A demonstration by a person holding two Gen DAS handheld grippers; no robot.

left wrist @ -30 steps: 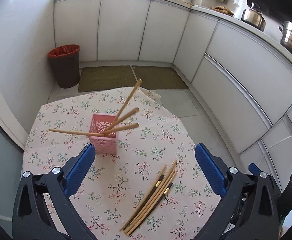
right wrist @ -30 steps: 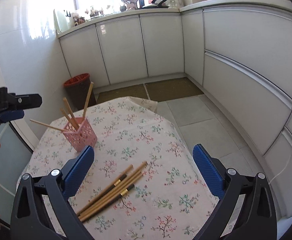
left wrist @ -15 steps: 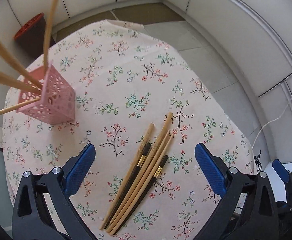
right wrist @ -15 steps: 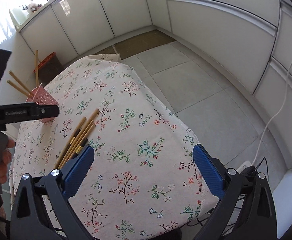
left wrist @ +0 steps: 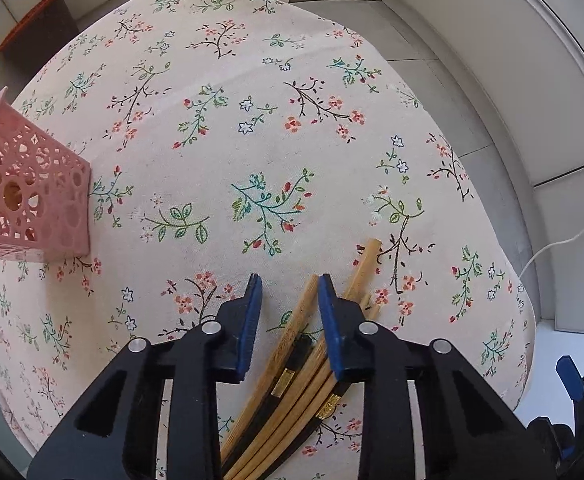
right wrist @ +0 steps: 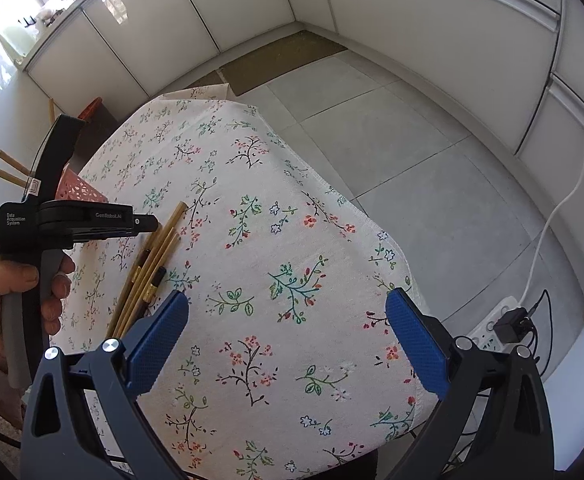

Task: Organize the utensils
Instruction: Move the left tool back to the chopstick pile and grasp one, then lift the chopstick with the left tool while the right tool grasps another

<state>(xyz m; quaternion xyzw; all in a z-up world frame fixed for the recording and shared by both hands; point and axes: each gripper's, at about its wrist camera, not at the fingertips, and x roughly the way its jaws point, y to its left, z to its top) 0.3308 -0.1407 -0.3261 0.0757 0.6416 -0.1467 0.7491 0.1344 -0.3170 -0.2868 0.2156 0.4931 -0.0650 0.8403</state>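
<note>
Several bamboo chopsticks (left wrist: pixel 292 364) lie bundled on the flowered tablecloth (left wrist: pixel 252 140), also seen in the right wrist view (right wrist: pixel 152 264). My left gripper (left wrist: pixel 288 304) is low over them, its jaws narrowed around one chopstick's tip with a small gap left on each side. The pink perforated holder (left wrist: pixel 28 200) stands at the left with chopsticks in it; in the right wrist view (right wrist: pixel 78 190) it shows behind the left gripper's body (right wrist: pixel 76 220). My right gripper (right wrist: pixel 288 336) is wide open and empty over the table's near edge.
A red-rimmed bin (left wrist: pixel 32 28) stands on the floor beyond the table. White cabinets (right wrist: pixel 411 12) line the walls. A power strip with plug and cable (right wrist: pixel 503 326) lies on the floor at the right, past the table edge (right wrist: pixel 371 220).
My left gripper has dropped down onto the chopstick bundle and its jaws have narrowed around one chopstick. The right gripper has tilted down a little and stayed open.
</note>
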